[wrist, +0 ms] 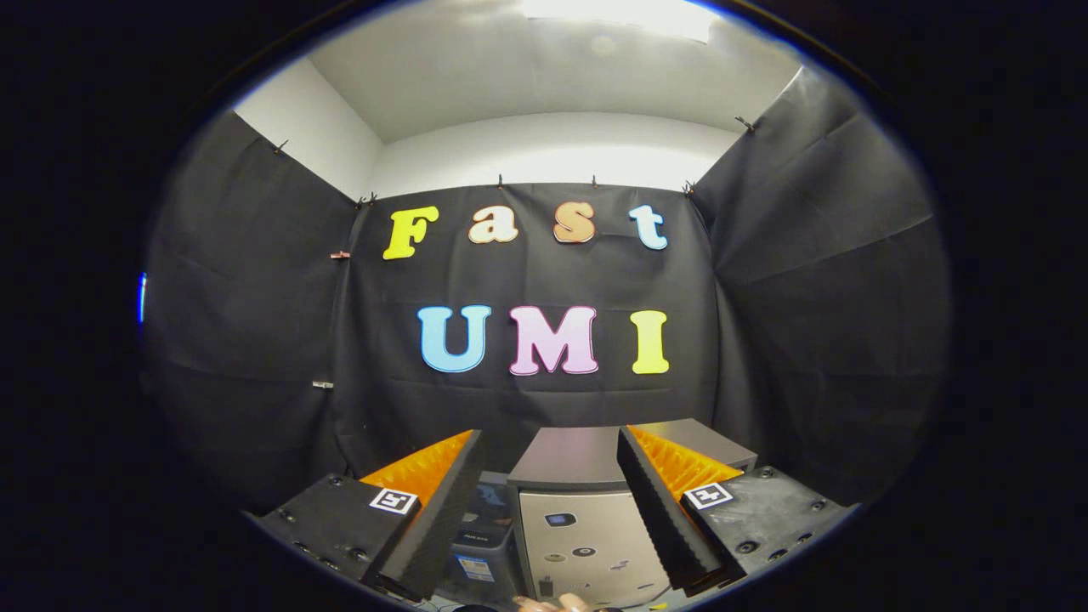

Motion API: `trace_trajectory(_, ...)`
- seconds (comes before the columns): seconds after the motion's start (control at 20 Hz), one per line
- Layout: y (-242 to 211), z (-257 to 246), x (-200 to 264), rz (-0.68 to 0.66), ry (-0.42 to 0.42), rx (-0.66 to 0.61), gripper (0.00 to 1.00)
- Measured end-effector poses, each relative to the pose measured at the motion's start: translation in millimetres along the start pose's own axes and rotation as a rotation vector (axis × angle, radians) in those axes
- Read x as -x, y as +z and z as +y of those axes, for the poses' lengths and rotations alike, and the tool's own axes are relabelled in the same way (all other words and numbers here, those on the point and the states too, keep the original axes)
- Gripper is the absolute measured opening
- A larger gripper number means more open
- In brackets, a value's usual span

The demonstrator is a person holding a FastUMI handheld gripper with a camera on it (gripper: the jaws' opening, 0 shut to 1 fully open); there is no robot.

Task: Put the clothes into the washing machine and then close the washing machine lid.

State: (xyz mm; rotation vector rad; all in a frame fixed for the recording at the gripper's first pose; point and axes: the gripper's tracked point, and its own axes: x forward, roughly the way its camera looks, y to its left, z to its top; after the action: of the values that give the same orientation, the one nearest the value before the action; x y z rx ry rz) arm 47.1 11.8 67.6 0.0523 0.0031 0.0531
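Note:
My gripper (549, 435) is open, with a wide gap between its fingers and nothing held. It points level at the booth's back wall. Below and ahead, seen through the gap, stands the washing machine (586, 544), a silver-grey box with a flat grey top (565, 455) and a pale front panel carrying small marks. Its top looks flat and level from here. The right finger (659, 501) covers the machine's right part.
A dark bin (480, 531) with a label stands right beside the machine's left side, partly behind the left finger (433, 510). Part of a person's hand (552, 603) shows low down in front of the machine. Black cloth walls close the booth on three sides.

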Motion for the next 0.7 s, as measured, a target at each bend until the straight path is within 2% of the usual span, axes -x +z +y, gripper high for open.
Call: trace_trajectory(0.7, -4.5, 3.5, -3.9, 0.019, 0.017, 0.019, 0.98)
